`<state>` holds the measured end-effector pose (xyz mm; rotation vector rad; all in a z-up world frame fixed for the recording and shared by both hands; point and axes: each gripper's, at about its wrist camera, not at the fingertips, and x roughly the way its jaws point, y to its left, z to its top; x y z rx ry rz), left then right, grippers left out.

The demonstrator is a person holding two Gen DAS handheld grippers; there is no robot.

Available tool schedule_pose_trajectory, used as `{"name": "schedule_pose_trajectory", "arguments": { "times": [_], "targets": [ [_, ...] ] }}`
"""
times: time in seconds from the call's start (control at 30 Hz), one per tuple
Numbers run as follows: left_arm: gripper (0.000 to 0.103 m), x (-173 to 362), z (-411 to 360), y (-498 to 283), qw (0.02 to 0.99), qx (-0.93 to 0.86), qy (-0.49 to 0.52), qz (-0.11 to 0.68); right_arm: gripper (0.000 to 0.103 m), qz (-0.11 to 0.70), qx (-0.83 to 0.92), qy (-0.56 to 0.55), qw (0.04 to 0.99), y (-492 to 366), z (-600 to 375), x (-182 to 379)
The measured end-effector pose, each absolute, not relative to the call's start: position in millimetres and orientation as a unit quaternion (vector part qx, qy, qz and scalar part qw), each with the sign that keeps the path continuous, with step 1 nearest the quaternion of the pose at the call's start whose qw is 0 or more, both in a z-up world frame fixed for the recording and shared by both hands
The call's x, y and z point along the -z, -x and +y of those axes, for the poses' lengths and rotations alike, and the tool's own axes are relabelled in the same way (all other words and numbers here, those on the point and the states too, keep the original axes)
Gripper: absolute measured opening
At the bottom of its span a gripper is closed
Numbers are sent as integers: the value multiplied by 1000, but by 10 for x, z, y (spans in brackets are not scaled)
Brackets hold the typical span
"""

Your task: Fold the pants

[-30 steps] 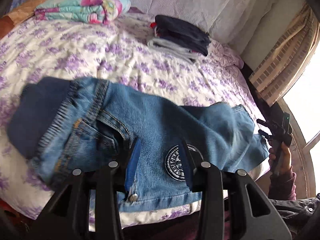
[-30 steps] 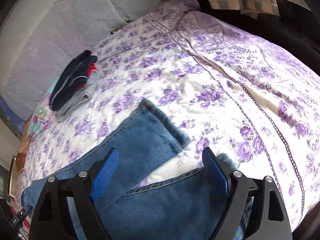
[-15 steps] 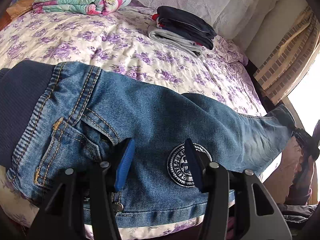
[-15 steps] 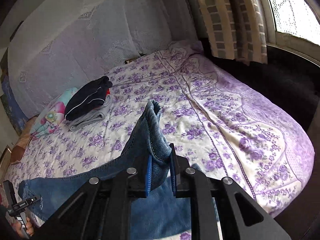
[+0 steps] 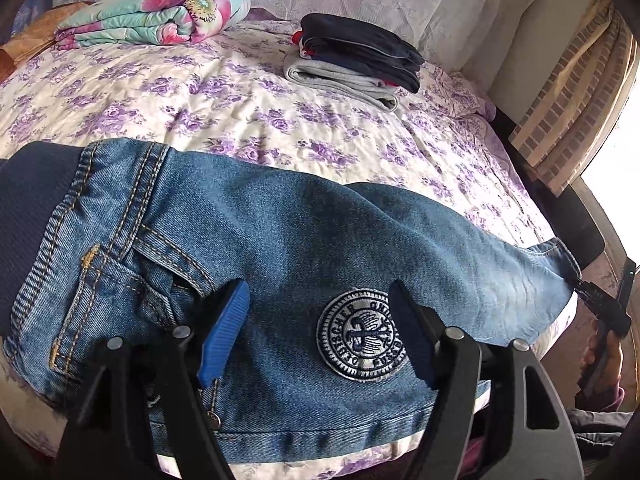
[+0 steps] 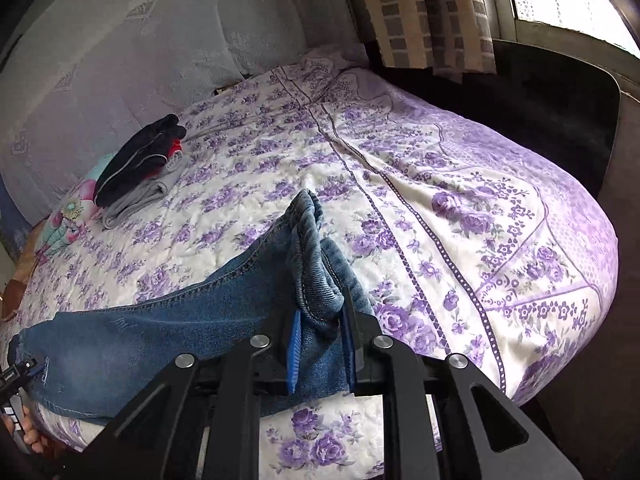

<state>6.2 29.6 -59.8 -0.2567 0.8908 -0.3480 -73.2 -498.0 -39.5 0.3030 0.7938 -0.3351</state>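
My right tongs (image 6: 320, 350), loosening, pinch the jeans (image 5: 280, 248) hem; my left tongs (image 5: 316, 332) spread wider over the patch (image 5: 362, 334). I should pull taut, hems level.

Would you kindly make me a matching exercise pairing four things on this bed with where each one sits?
Things:
1. round patch
2. floral blanket
3. dark folded clothes
4. jeans' leg hems

Places:
A. between the right gripper's pads
B. atop a grey folded garment
C. far left corner, near the headboard
D. on the denim, by the left gripper's right-hand finger

Pairs: 1-D, 2-C, 3-B, 4-A
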Motion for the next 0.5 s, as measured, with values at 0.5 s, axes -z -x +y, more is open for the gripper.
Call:
{"name": "schedule_pose_trajectory", "arguments": {
  "times": [0.5],
  "targets": [
    [85, 721, -61, 76, 882, 171, 15, 439, 63, 442, 110, -135, 880, 211, -4702, 682]
  ]
}}
